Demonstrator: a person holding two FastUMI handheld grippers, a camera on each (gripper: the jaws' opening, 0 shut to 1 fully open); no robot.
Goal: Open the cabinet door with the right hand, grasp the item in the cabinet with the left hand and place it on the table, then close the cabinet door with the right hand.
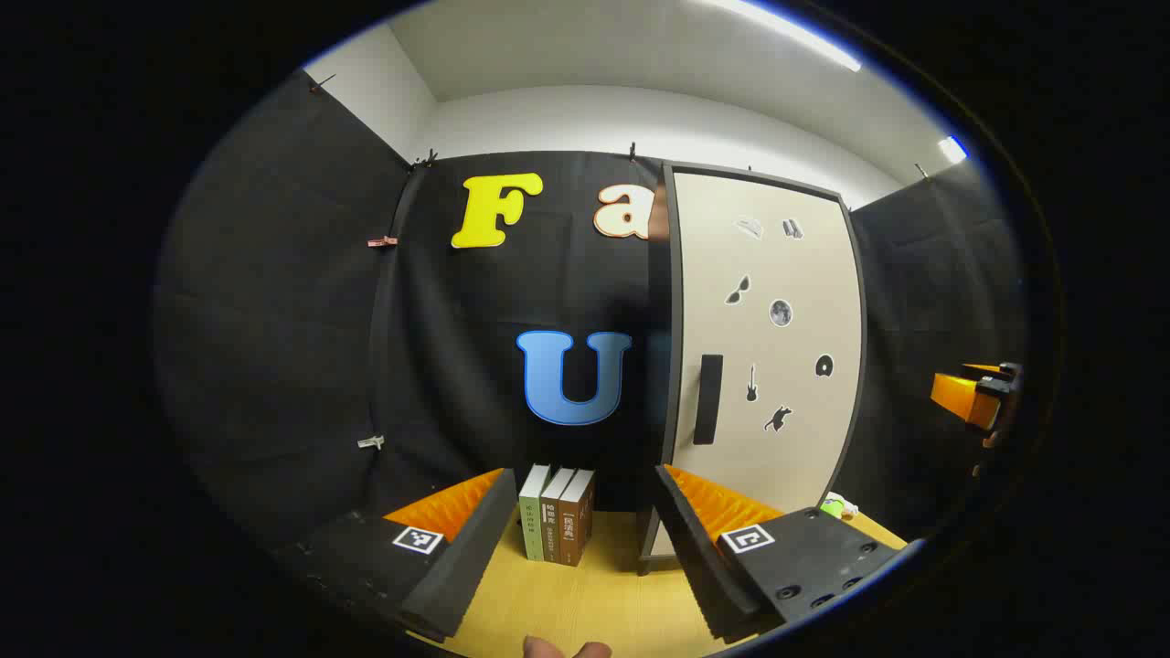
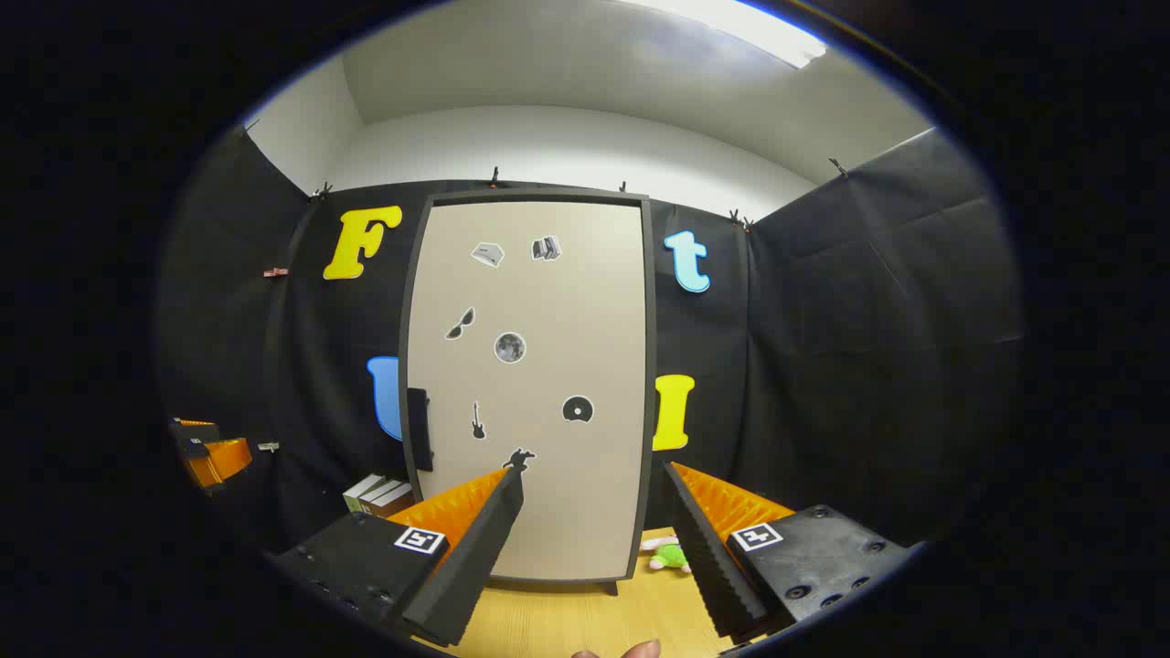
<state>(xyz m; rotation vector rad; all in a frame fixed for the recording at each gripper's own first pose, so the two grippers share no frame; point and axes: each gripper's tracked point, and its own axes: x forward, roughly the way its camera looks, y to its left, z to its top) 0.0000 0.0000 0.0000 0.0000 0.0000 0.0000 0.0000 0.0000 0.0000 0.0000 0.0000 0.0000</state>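
Left tool (image 1: pixel 585 557) hovers over the light wooden table (image 1: pixel 585 603), fingers spread wide apart, nothing between them; a fingertip of the holding hand (image 1: pixel 567 649) pokes in at the bottom edge. Right tool (image 2: pixel 594 557) same state: fingers wide apart, gripping nothing, above the table (image 2: pixel 585 621). In the left gripper view, three upright books with green and brown spines (image 1: pixel 558 514) stand on the table straight ahead, against the black cloth wall. Just right of them stands the tall beige cabinet with a dark frame (image 1: pixel 768 347), door (image 2: pixel 530 384) closed, small black stickers scattered across it, dark vertical handle (image 1: pixel 707 398) near its left edge. The right gripper view faces the door roughly head-on, handle (image 2: pixel 419 428) at the door's left side. Item inside the cabinet can't be seen, door covers it. A small green soft toy (image 2: pixel 667 555) lies on the table by the cabinet's lower right corner.
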